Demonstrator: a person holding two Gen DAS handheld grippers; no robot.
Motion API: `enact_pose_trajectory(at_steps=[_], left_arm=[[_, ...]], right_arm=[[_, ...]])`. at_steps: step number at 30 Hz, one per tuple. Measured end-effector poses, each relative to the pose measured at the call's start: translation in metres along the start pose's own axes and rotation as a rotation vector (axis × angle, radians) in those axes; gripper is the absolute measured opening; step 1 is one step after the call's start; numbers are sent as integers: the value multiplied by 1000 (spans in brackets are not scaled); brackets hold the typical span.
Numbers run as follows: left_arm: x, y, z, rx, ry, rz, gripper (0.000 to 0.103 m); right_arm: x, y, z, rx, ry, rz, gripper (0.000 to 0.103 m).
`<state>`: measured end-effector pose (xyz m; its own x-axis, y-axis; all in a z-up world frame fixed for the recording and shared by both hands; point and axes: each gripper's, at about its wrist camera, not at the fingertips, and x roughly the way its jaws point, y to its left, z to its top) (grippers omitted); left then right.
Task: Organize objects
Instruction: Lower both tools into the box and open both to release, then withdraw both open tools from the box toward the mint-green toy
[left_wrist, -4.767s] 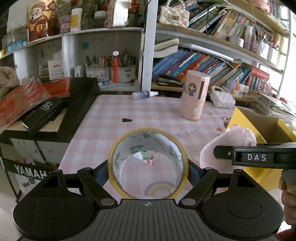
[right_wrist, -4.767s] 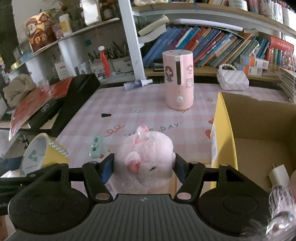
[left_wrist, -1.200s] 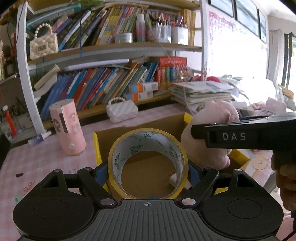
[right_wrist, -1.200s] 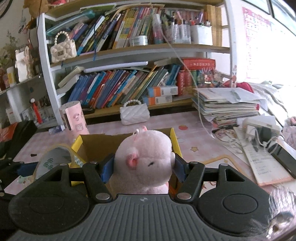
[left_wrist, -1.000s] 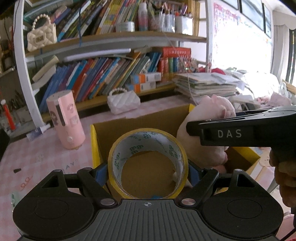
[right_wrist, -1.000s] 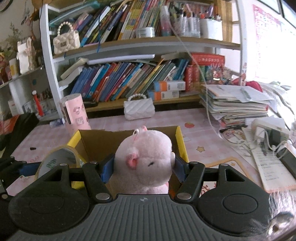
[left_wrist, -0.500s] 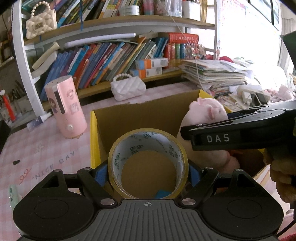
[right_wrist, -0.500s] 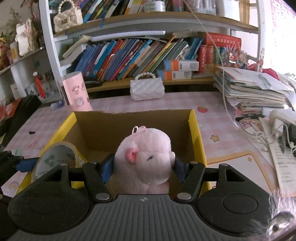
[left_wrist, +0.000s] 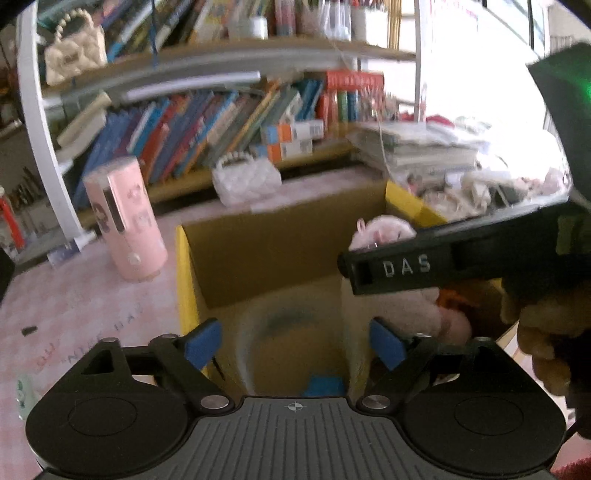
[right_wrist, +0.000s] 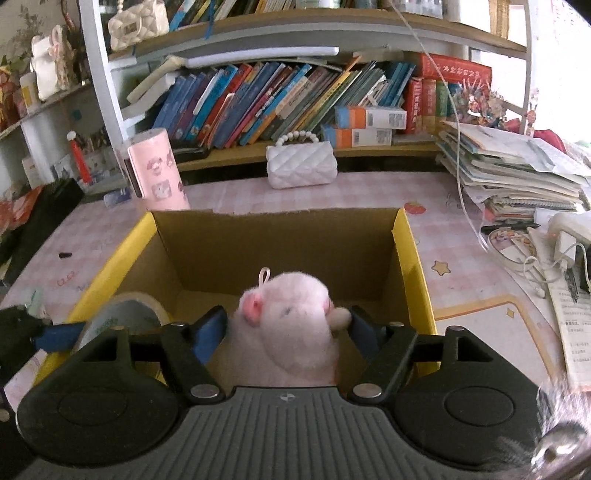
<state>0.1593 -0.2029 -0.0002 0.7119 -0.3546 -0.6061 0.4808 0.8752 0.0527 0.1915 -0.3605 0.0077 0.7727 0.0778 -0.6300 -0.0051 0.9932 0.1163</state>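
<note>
A yellow-edged cardboard box (right_wrist: 410, 258) stands open on the pink checked table; it also shows in the left wrist view (left_wrist: 184, 273). My left gripper (left_wrist: 295, 341) is open over the box. The yellow tape roll (left_wrist: 295, 332) is a blur between its pads, loose and dropping; it also shows at the box's left side (right_wrist: 122, 317). My right gripper (right_wrist: 288, 328) is open over the box, with the pink plush pig (right_wrist: 288, 325) between its pads, sagging down. The pig also shows in the left wrist view (left_wrist: 388, 236) behind the right gripper's black finger.
A pink cylinder humidifier (right_wrist: 155, 170) and a white quilted handbag (right_wrist: 301, 164) stand behind the box. Bookshelves fill the back. A paper stack (right_wrist: 517, 170), cables and a charger (right_wrist: 565, 236) lie at right. A small green item (left_wrist: 24, 391) lies on the table at left.
Both grippers moved from the table to above the box and lowered. In the last half second both opened: the tape roll and the pig have come loose and sink into the box.
</note>
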Motion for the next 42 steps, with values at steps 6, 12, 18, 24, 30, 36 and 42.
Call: enact_pose_trajectory(at_steps=[6,12,18,24,30,36,42], left_arm=[[-22,4,-2,-1,-55,-1,91],[-48,12,-13,-14,-91,-15,91],[-79,26,-33,-29,-117,-16,91],[-105,51,-60,-59,-93,19,94],[-123,77,-93,-85,-19,80,96],[-142,99,-119,-107,27,108,96],[-158,115,-140,-122,65,124,96]], right_arm=[[-26,7,-7,40,-58,-43,79],[-57,21,-21,54,-116,-104,80],[-90,40,-44,104,-163,-174,83],[-109,69,-71,149,-140,-213,84],[-112,110,-100,145,-68,-206,86],[-108,149,-124,123,8,-188,90],[-108,181,-142,102,57,-174,96]])
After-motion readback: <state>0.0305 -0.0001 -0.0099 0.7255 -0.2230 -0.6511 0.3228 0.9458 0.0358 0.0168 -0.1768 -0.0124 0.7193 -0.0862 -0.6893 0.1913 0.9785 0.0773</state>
